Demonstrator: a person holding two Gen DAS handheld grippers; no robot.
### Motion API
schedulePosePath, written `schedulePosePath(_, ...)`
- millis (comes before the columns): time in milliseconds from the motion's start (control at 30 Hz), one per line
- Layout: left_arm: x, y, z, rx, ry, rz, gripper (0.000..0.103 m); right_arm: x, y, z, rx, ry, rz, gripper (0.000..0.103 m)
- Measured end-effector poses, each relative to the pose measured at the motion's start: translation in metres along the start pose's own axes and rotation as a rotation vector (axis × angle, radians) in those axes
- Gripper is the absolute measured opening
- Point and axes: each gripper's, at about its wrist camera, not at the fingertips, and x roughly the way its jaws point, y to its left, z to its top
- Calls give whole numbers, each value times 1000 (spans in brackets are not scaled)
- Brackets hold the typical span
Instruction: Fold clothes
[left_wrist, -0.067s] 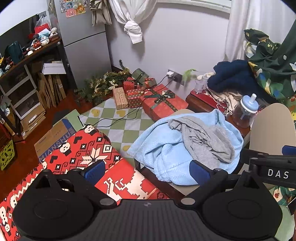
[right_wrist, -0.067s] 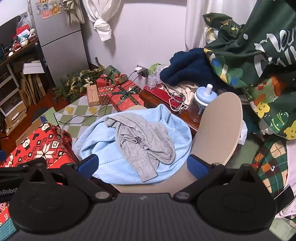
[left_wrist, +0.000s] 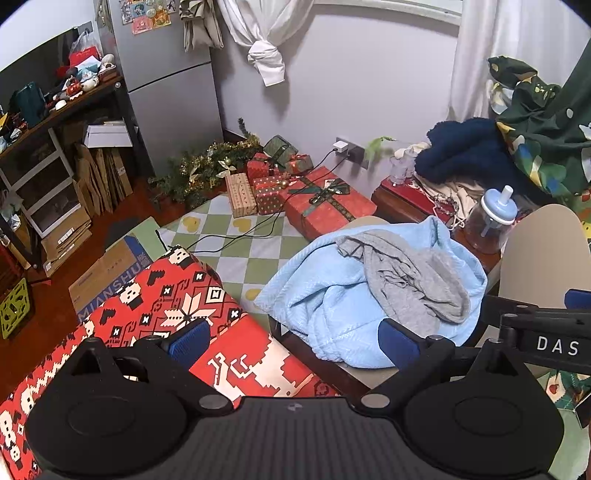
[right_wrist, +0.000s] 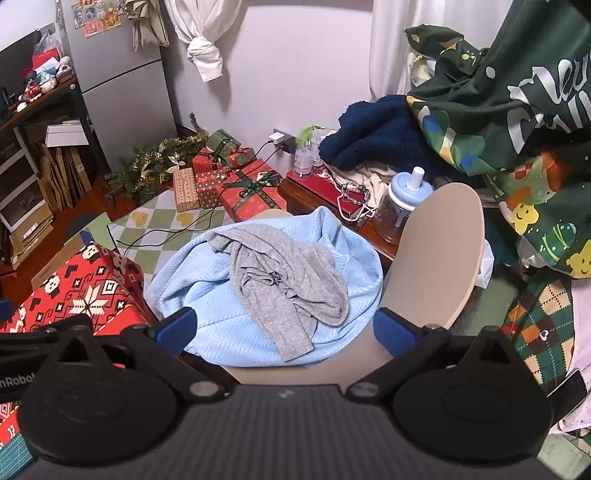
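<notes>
Lying crumpled, grey garment (right_wrist: 284, 280) tops blue blanket (right_wrist: 221, 295).

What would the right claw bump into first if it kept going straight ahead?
Most likely the crumpled grey garment, which lies on the light blue blanket directly ahead of the open right claw. It might brush the blanket's near edge first; the depth is hard to judge here.

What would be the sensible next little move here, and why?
Probably lower the right tool onto the crumpled grey garment. It lies on top of the light blue knitted blanket, and both tools, the left tool too, hang open and empty above the pile.
</notes>
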Motion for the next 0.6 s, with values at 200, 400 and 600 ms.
schedulePosePath(200, 3, 7, 1, -16, 7, -13, 98, -4, -4, 1, 9, -14, 22, 103)
schedulePosePath(400, -1, 2, -1, -2, -1, 4, 98, -7, 1, 2, -5, -12, 7, 103)
schedulePosePath(600, -4, 0, -1, 2, -10, 8, 98, -10, 0, 0, -5, -17, 10, 103)
